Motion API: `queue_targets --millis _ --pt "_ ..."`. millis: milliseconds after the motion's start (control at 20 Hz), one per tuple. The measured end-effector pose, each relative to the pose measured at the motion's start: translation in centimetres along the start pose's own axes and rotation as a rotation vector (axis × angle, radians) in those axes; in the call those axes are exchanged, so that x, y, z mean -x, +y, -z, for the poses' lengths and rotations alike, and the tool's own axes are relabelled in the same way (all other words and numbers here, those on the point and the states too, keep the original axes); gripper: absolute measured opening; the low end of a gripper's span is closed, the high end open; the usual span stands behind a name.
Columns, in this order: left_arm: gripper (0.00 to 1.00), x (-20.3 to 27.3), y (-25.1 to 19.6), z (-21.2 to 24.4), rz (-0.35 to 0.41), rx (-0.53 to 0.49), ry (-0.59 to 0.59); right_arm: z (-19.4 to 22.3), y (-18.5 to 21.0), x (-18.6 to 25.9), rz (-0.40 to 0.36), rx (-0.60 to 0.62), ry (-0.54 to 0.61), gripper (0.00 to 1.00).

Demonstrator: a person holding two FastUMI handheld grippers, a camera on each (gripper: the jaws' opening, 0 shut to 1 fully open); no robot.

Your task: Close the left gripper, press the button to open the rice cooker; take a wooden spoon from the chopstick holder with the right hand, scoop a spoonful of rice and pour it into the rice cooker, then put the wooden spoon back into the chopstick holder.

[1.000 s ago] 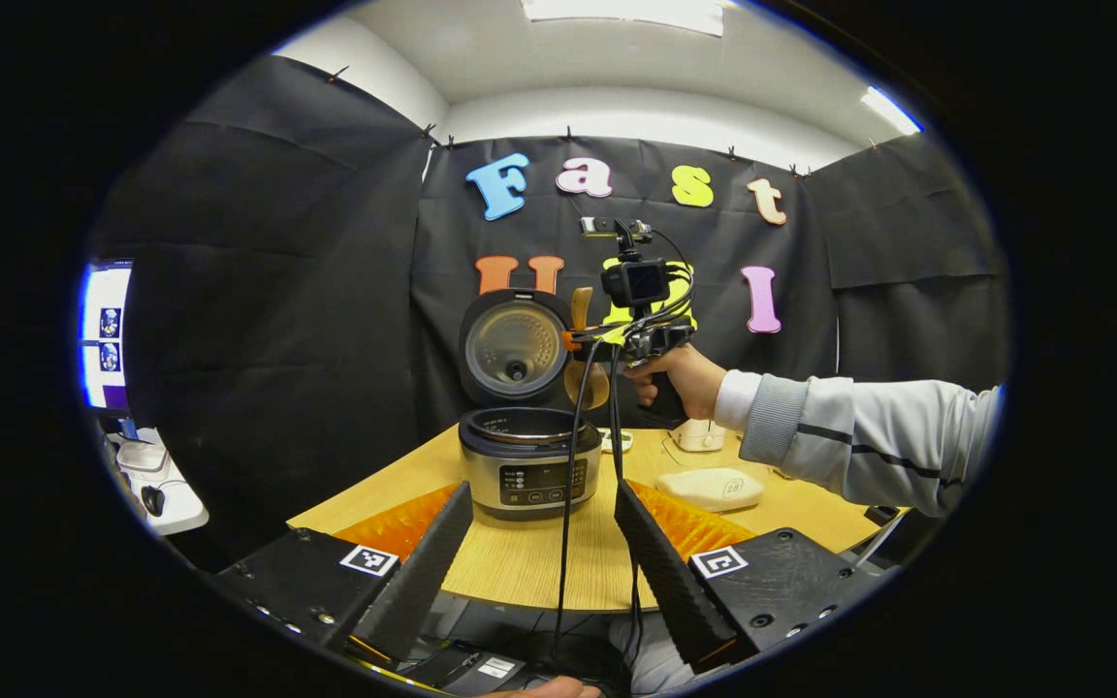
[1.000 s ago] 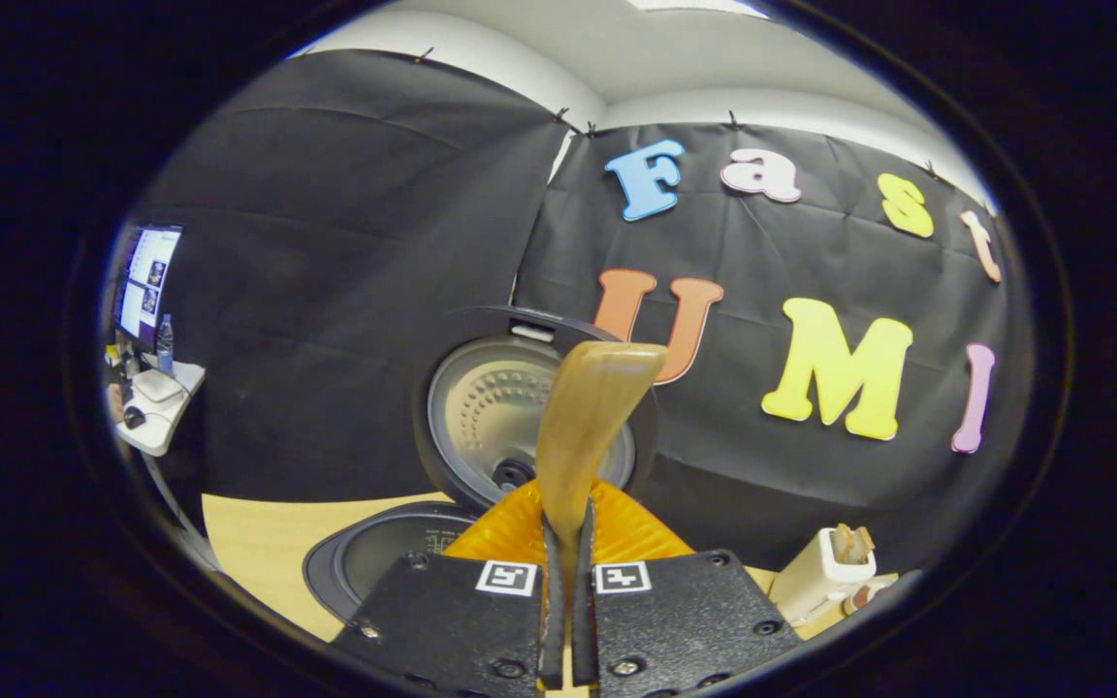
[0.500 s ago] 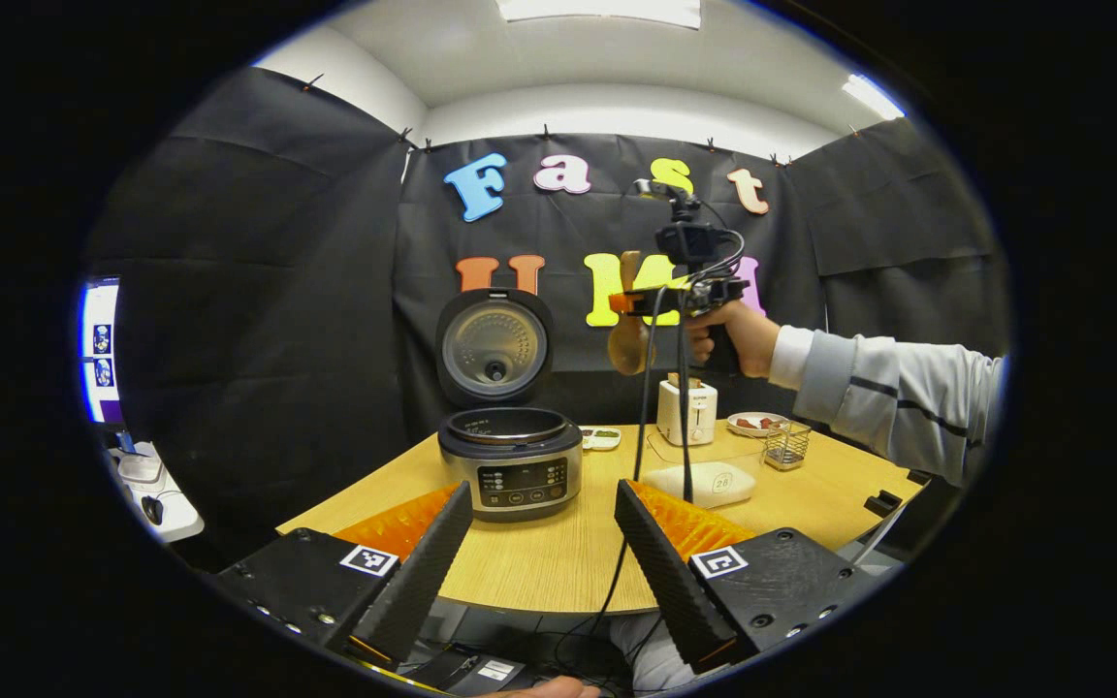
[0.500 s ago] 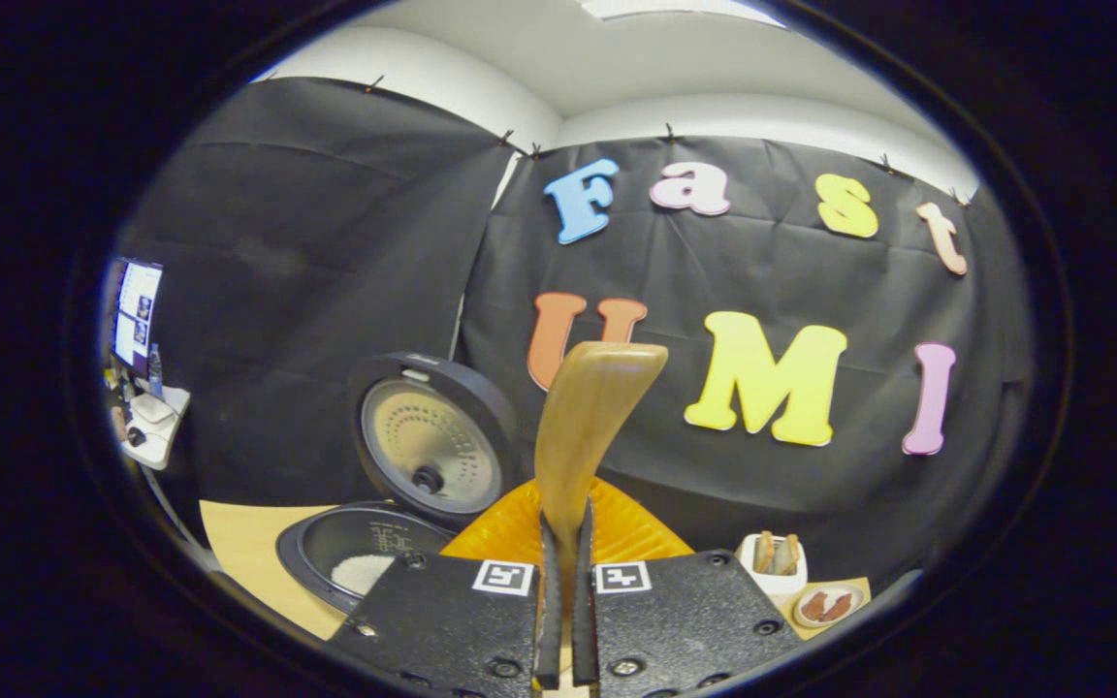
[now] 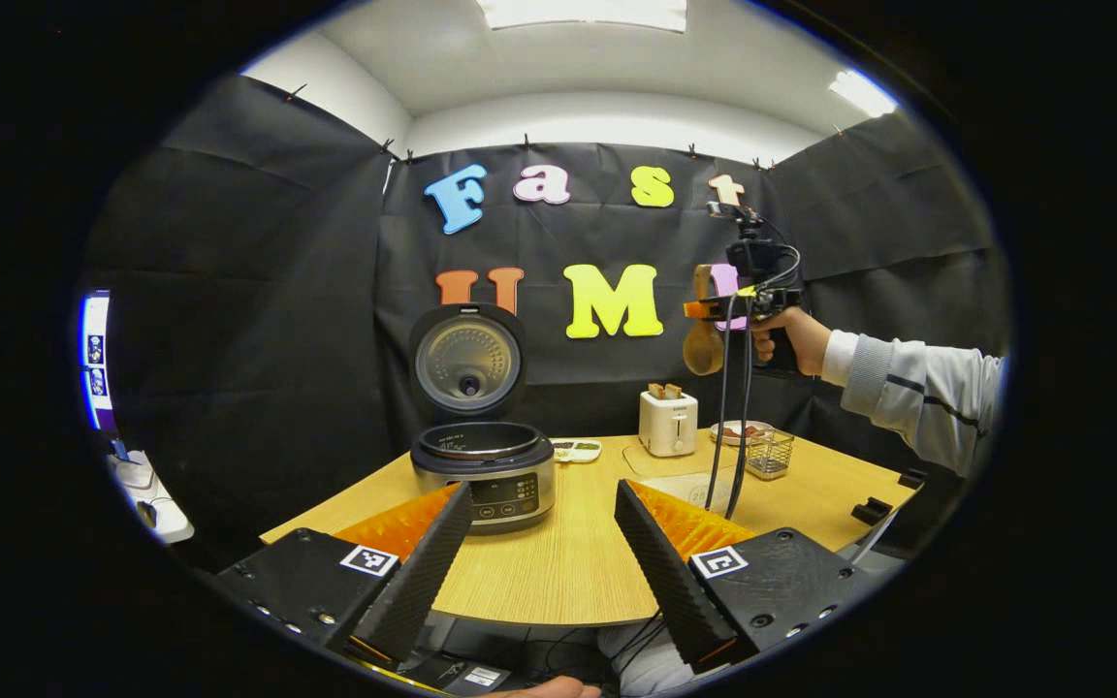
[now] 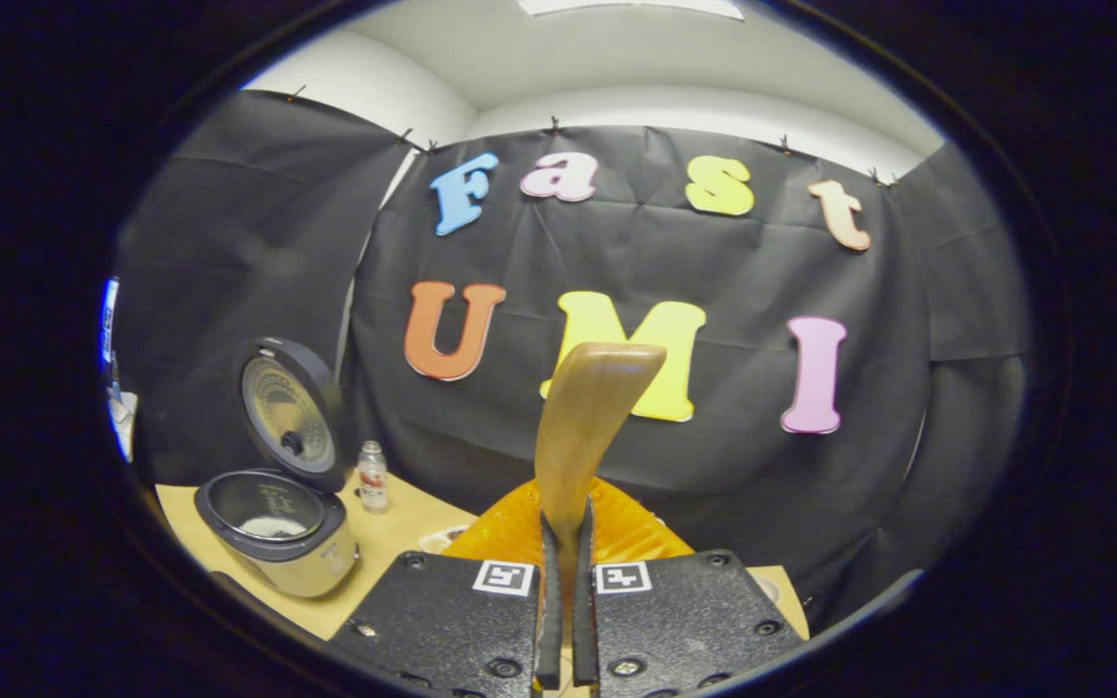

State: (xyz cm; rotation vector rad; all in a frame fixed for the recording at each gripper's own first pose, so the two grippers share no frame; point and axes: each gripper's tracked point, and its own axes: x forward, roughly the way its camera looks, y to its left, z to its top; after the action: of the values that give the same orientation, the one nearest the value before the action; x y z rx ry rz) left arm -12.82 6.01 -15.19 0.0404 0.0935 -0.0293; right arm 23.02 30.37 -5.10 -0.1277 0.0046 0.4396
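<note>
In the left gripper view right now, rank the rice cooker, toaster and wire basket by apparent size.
1. Rice cooker, lid open, largest, though nearest the camera.
2. Toaster.
3. Wire basket, smallest; it looks close to the toaster in size.

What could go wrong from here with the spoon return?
1. The wire chopstick holder is small and light-looking; a tilted wooden spoon could catch its rim and tip it.
2. The right gripper pinches the spoon near one end, so it might pivot or slip on contact.
3. The right gripper's cables hang near the toaster and the plate; they could snag.
</note>
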Motion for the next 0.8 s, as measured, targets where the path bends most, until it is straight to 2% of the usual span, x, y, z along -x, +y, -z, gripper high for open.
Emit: queue_targets --millis 200,400,500,650,800 --pt "0.95 -0.4 -1.5 -0.6 0.008 0.003 -0.013 1.8 -4.8 1.1 0.073 0.012 -0.009 0.1" --pt "0.94 -1.2 -2.8 -0.8 0.011 -0.001 -0.011 3.7 -8.6 2.7 0.154 -0.046 -0.046 0.1" --pt "0.94 -1.7 -3.3 -0.8 0.01 0.002 -0.01 6.1 -10.5 3.0 0.206 -0.05 -0.024 0.1" --pt "0.94 -2.3 -3.8 -0.5 0.015 0.02 0.002 9.5 -12.0 3.7 0.228 -0.109 0.007 0.11" --pt "0.94 -2.9 -3.6 0.0 0.001 0.032 0.019 12.8 -13.9 3.8 0.271 -0.113 0.019 0.1"
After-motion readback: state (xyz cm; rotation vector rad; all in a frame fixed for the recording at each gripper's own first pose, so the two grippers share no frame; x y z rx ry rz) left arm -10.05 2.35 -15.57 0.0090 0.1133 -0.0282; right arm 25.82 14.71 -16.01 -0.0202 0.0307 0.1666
